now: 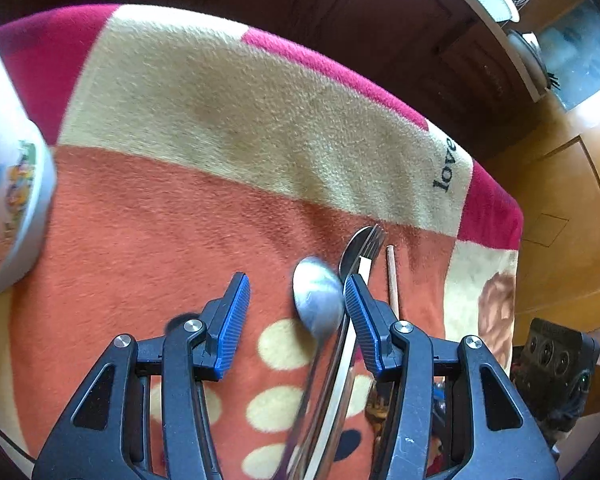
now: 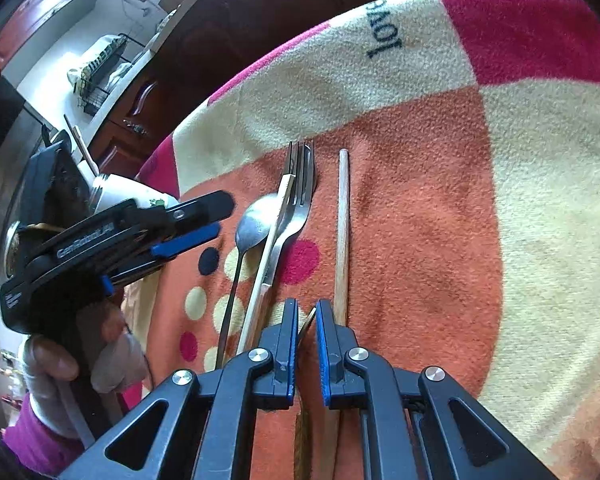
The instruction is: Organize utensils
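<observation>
The left tongs (image 1: 296,300) gape wide over a shiny steel spoon (image 1: 318,300). The right tongs (image 2: 306,320) pinch a slim utensil handle (image 2: 308,320) on the fuzzy blanket (image 2: 420,220), a wooden chopstick (image 2: 343,220) at one o'clock.

Spoon (image 1: 318,300): I see its bowl smeared by motion blur; its handle end runs off the bottom edge of the left wrist view.
Fork (image 2: 298,196): my right gripper (image 2: 307,316) covers its handle end, so I can't tell what the near-closed jaws pinch.
Chopstick (image 2: 343,232): near end hidden behind my right finger.
Mug (image 1: 8,184): cut by the left edge; print too blurred to read.
Second spoon (image 1: 354,250): mostly under the fork.
</observation>
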`<move>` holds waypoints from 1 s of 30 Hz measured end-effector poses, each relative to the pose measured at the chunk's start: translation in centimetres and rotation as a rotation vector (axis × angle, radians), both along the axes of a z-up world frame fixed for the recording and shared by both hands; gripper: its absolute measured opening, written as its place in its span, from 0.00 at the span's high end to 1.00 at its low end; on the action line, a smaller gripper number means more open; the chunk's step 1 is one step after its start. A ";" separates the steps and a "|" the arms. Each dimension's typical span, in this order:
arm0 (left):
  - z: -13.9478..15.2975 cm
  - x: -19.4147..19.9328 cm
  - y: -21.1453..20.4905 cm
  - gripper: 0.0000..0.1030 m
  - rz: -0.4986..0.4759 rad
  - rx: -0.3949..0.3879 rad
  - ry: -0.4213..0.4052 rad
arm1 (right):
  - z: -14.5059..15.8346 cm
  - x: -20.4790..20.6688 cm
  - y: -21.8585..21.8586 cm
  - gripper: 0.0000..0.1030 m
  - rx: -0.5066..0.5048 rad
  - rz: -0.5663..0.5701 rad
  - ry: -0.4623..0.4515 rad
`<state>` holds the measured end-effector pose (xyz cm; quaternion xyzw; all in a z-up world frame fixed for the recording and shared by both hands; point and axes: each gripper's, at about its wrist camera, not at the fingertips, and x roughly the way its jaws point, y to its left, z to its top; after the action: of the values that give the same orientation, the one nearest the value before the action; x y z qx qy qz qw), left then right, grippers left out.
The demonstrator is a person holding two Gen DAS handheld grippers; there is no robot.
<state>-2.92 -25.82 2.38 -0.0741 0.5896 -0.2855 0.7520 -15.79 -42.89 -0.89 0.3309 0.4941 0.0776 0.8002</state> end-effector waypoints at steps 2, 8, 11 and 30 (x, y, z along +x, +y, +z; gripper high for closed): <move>-0.2 0.4 -0.3 0.53 0.004 0.001 0.002 | 0.1 -0.1 -0.1 0.93 0.003 0.015 0.008; -0.4 0.7 -1.6 0.72 -0.025 0.023 -0.008 | 0.3 0.1 0.8 0.88 0.002 0.074 0.030; -0.7 0.7 -1.9 0.85 -0.040 0.029 -0.013 | 0.5 0.2 1.4 0.88 -0.036 0.101 0.030; 5.6 -2.0 3.8 0.99 -0.024 -0.132 -0.082 | 6.7 -2.1 2.9 0.96 -0.111 0.081 -0.151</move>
<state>-4.96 -22.06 7.99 -0.1047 0.5391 -0.3354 0.7655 -17.92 -40.00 5.76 0.2589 0.4487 0.1072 0.8486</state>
